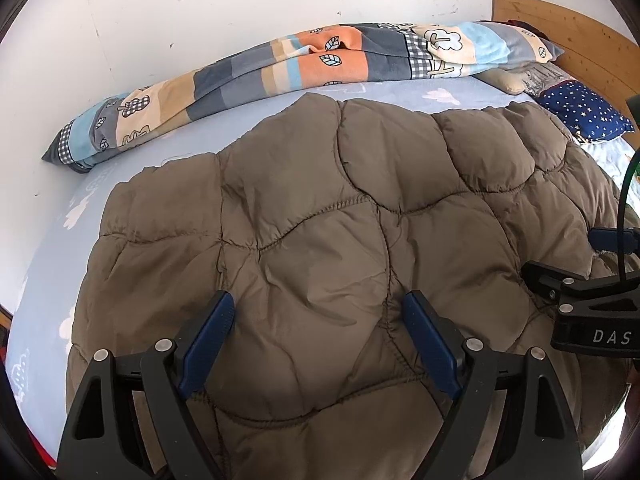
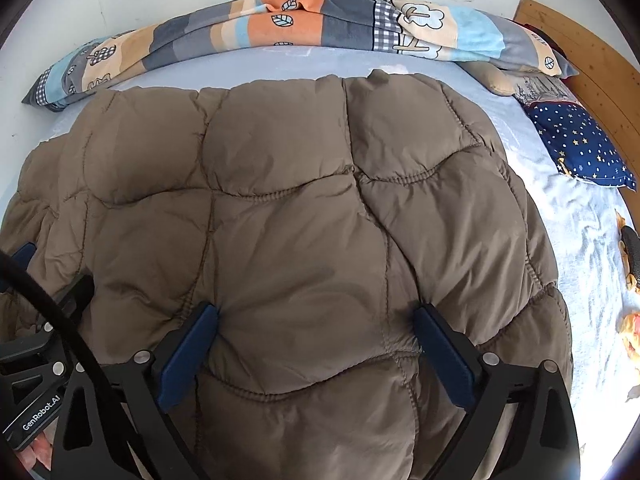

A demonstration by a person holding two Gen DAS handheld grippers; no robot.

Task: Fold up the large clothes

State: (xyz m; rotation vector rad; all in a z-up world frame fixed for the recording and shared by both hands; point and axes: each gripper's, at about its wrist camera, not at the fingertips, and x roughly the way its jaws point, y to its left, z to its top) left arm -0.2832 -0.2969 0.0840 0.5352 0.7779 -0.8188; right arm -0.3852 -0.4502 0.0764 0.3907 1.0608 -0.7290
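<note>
Bed's (image 1: 48, 248) got the brown puffer coat (image 1: 320, 208) spread flat, long axis running side to side, right under both your left gripper (image 1: 318, 322) and right gripper (image 2: 316, 332), jaws wide open, nothing gripped.

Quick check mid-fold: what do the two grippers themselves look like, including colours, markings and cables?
Both are alike: black angular frames with silver rivets and flat blue finger pads. The left gripper shows white "GenRobot.AI" lettering on its side and a black cable in the right wrist view. The right gripper shows white "DAS" lettering, a blue plug and a dark cable in the left wrist view.
</note>
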